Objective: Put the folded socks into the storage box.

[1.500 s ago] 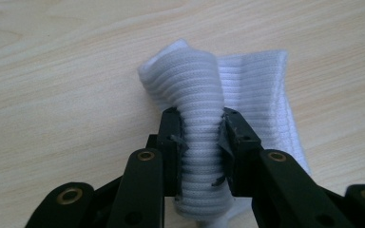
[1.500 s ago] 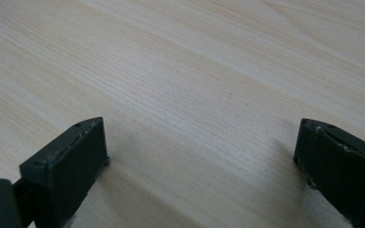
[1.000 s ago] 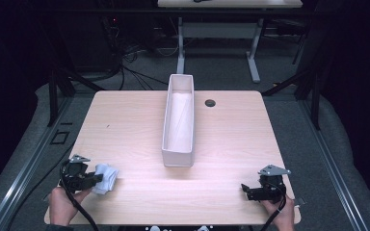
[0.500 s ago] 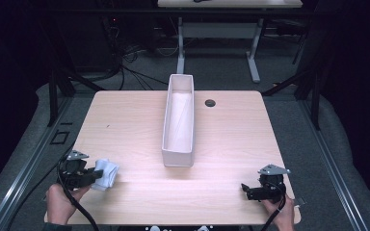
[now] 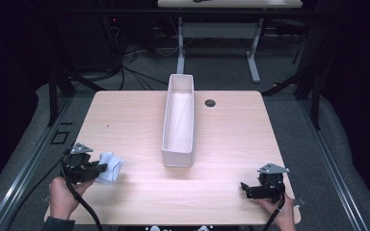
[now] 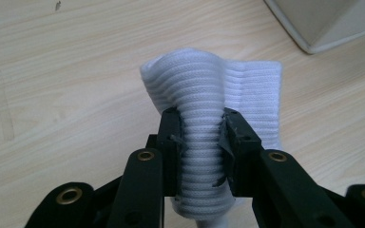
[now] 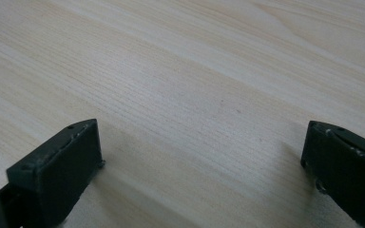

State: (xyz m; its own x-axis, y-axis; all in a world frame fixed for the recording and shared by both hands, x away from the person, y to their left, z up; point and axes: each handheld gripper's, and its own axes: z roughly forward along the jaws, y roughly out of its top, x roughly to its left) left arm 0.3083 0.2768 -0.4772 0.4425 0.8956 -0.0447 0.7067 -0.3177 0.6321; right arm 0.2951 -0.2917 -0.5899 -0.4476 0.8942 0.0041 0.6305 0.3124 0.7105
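Your left gripper [image 6: 200, 142] has its fingers [image 6: 170, 142] pinching a white ribbed cloth [image 6: 214, 99] across a bunched-up ridge in its middle, at the near-left corner of the worktop [image 5: 125, 110]; in the high view the cloth [image 5: 110, 166] sits just ahead of that gripper [image 5: 99, 168], well apart from the long white bin [image 5: 178, 120] that runs down the centre. The pinch takes in only a narrow fold, and the rest of the fabric fans out loose to either side and beyond the fingertips. If you lift quickly, that gathered ridge could slide out between the pads, because knit fabric compresses and gives little to bite on. If you carry it low, the trailing edges may drag on the worktop and pull the fold free, or catch on the bin's near wall, which could tip or shove the light-looking bin. The bin is narrow, so a cloth hanging wide could also drape over the rim instead of dropping inside. Your right gripper [image 5: 250, 188] rests near the near-right corner with its fingers [image 7: 57, 171] spread wide over bare wood, holding nothing; it is too far off to steady the bin should the cloth snag, so judge whether to bring it closer first.
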